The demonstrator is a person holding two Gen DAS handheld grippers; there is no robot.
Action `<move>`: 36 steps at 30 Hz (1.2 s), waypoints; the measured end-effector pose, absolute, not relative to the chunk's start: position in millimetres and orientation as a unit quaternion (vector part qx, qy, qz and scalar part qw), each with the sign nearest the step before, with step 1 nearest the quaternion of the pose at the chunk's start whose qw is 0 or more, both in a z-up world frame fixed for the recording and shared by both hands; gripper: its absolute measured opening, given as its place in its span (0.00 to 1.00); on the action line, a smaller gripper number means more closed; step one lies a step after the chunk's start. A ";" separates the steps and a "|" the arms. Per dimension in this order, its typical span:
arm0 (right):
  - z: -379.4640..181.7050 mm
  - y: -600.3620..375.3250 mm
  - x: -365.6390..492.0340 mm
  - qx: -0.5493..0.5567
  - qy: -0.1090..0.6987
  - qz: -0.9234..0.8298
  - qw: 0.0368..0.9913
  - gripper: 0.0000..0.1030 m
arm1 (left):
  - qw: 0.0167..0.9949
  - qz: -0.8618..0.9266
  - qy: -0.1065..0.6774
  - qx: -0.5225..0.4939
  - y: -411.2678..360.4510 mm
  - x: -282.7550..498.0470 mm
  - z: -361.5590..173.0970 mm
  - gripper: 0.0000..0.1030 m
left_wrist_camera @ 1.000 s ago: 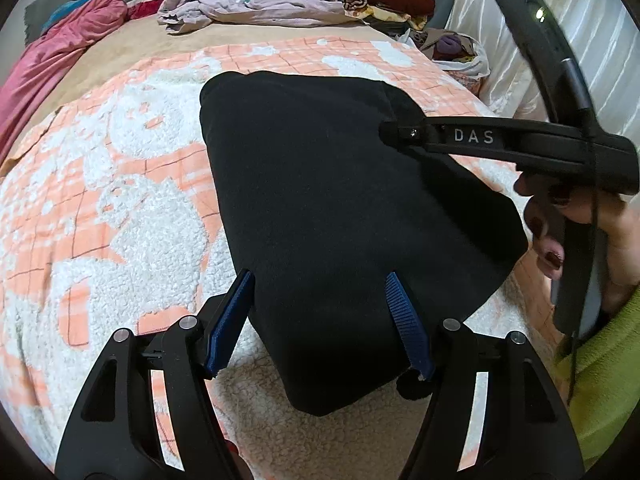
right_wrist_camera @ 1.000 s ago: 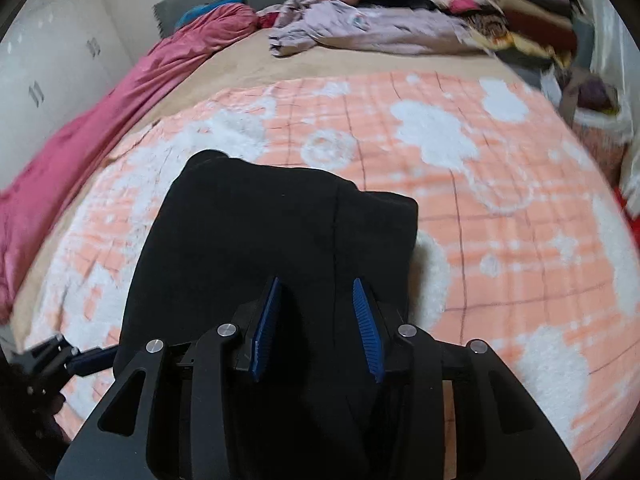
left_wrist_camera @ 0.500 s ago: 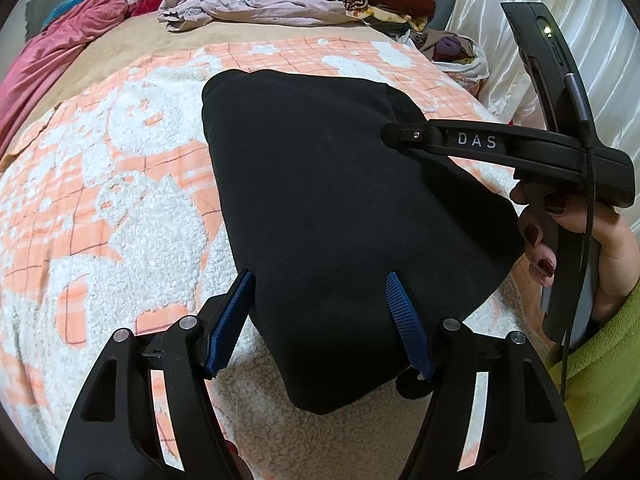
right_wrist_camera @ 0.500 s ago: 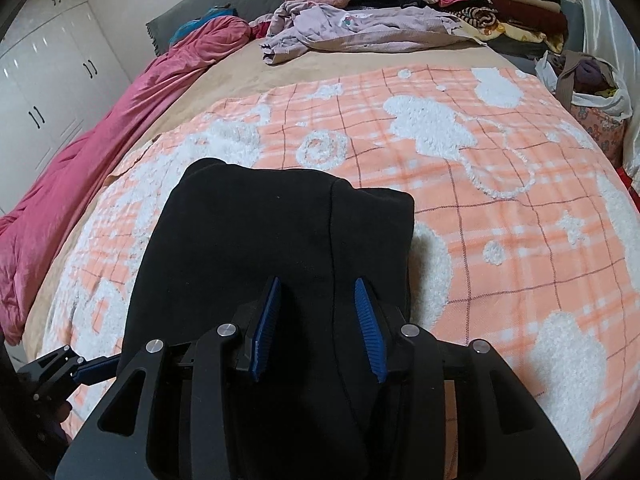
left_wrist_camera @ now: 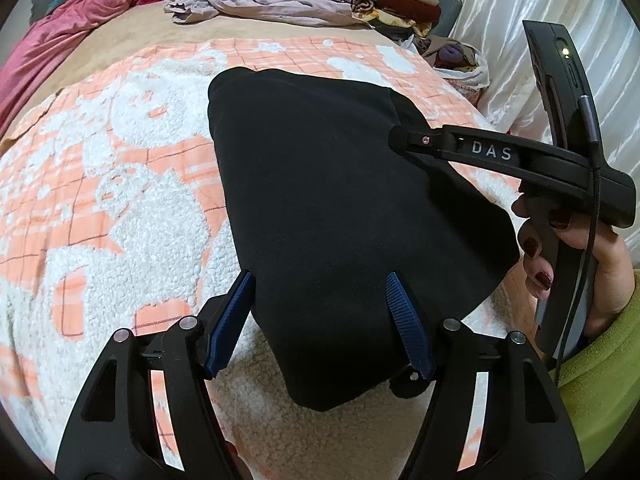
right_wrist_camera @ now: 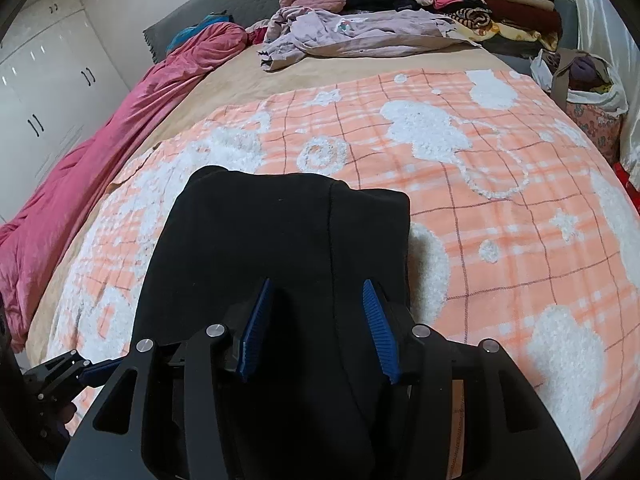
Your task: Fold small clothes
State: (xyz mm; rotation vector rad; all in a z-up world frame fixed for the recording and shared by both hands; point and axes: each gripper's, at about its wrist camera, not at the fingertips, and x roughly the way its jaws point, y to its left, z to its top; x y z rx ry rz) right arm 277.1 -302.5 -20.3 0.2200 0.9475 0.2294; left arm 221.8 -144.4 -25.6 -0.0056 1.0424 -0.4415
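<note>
A black folded garment (left_wrist_camera: 340, 200) lies flat on the orange and white checked blanket (left_wrist_camera: 100, 200). My left gripper (left_wrist_camera: 318, 276) stands open astride the garment's near corner, with black cloth between its blue pads (left_wrist_camera: 230, 320) and no visible pinch. My right gripper (right_wrist_camera: 316, 282) hangs over the garment (right_wrist_camera: 260, 240) beside a vertical seam; its jaws are opening, with cloth below and between them but not pressed. The left wrist view shows the right gripper (left_wrist_camera: 404, 140) side-on above the garment's right part, held by a hand (left_wrist_camera: 568, 248) with dark nails.
Unfolded lilac clothes (right_wrist_camera: 360, 36) and a stack of folded clothes (right_wrist_camera: 500, 4) lie at the bed's far end. A pink quilt (right_wrist_camera: 100, 140) runs along the left edge. A bag of clothes (right_wrist_camera: 584, 84) stands at the far right, by a white curtain (left_wrist_camera: 500, 40).
The right gripper's jaws have spread wider over the black garment. The left gripper and the garment have stayed where they were.
</note>
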 end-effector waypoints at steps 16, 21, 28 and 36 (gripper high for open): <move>9.8 -307.9 259.5 0.112 0.422 0.108 0.893 0.54 | 0.852 -0.207 0.481 -0.006 -137.1 210.2 -11.1 0.58; 19.8 -312.6 250.0 0.111 0.411 0.103 0.899 0.60 | 0.857 -0.202 0.474 -0.006 -132.3 207.3 -3.1 0.62; 42.5 -316.7 221.0 0.101 0.382 0.096 0.914 0.76 | 0.872 -0.187 0.452 0.000 -121.4 198.3 12.2 0.79; 68.0 -319.3 198.5 0.085 0.344 0.078 0.932 0.87 | 0.881 -0.173 0.440 0.000 -116.6 196.3 25.0 0.91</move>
